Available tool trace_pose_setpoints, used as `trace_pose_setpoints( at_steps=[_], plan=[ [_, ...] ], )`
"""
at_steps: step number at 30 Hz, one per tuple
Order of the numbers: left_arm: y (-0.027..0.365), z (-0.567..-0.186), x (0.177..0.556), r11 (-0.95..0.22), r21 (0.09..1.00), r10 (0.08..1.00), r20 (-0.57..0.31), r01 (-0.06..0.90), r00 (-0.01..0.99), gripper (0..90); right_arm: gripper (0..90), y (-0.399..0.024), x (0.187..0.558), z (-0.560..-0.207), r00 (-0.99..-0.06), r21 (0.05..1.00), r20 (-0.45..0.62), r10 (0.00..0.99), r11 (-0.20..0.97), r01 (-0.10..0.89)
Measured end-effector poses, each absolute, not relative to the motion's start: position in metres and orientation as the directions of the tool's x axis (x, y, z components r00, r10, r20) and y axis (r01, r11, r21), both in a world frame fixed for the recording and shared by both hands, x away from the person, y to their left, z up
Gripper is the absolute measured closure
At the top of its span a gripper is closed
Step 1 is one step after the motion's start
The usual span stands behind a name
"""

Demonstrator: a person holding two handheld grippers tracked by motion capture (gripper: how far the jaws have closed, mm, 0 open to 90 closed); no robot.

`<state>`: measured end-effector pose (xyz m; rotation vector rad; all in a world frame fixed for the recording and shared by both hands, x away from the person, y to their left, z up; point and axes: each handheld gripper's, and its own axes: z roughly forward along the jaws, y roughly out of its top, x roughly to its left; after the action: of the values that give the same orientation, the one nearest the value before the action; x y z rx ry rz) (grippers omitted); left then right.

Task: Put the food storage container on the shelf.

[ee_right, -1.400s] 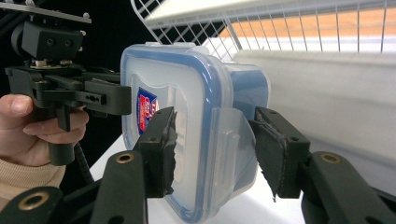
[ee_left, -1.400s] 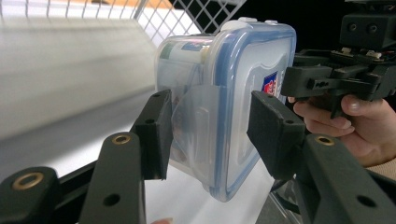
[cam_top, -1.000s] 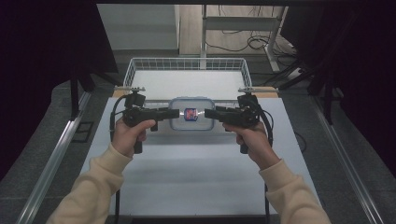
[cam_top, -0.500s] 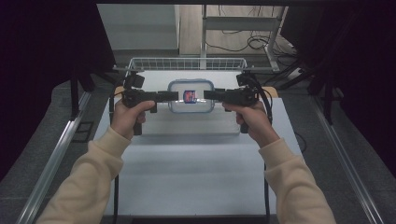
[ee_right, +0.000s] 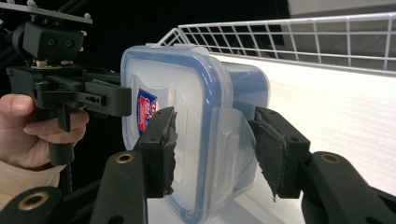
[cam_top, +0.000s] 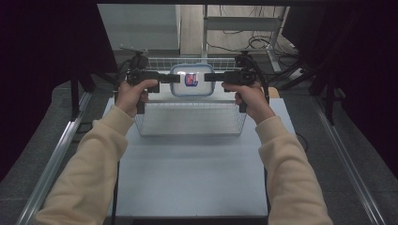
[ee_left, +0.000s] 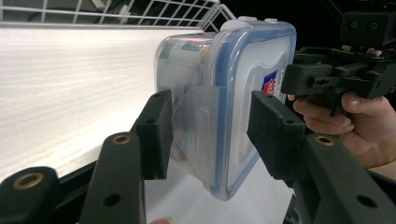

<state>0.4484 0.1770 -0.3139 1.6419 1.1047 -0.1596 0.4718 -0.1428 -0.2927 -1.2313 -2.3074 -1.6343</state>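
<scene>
Holding a clear plastic container (cam_top: 191, 80) between my two sets of jaws, I grip it at opposite ends above the wire basket (cam_top: 190, 119). Its lid, edged with a blue seal, carries a small red-and-blue sticker (cam_top: 190, 79) at the centre; the writing on it is too small to read. The lid faces up towards the high view.

My left gripper (ee_left: 210, 135) has its jaws closed on the container's left end, one pad against the lid and the other against the base, with the folded clear latch flap lying between them. My right gripper (ee_right: 215, 144) clamps the opposite end likewise, its jaws pressed to lid and base on either side of that end's latch flap.

From each gripper view the container runs straight out ahead of the jaws, and the other gripper meets it at the far end. Beyond and below the jaws lie the basket's white wire rim and the pale bench (cam_top: 187, 183).
</scene>
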Motion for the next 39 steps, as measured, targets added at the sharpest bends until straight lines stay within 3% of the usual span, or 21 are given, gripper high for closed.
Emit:
trace_pose_setpoints(
  at_steps=[12,28,37,39],
  plan=[
    [0.176,-0.333,0.475,0.067,0.640,0.580,-0.649,0.766,0.492,50.2,49.6,-0.142,0.507,-0.314,-0.633,0.709,0.527,0.567,0.118,0.695],
    [0.185,-0.352,0.502,0.183,0.510,0.487,-0.790,0.841,0.373,48.2,47.4,-0.141,0.532,-0.328,-0.422,0.539,0.701,0.575,-0.040,0.842],
    [0.182,-0.356,0.504,0.194,0.508,0.493,-0.790,0.839,0.365,43.0,45.8,-0.139,0.533,-0.333,-0.377,0.525,0.719,0.584,-0.102,0.845],
    [0.181,-0.353,0.502,0.189,0.530,0.523,-0.767,0.826,0.372,41.9,41.1,-0.136,0.531,-0.333,-0.386,0.542,0.705,0.595,-0.101,0.834]
  ],
)
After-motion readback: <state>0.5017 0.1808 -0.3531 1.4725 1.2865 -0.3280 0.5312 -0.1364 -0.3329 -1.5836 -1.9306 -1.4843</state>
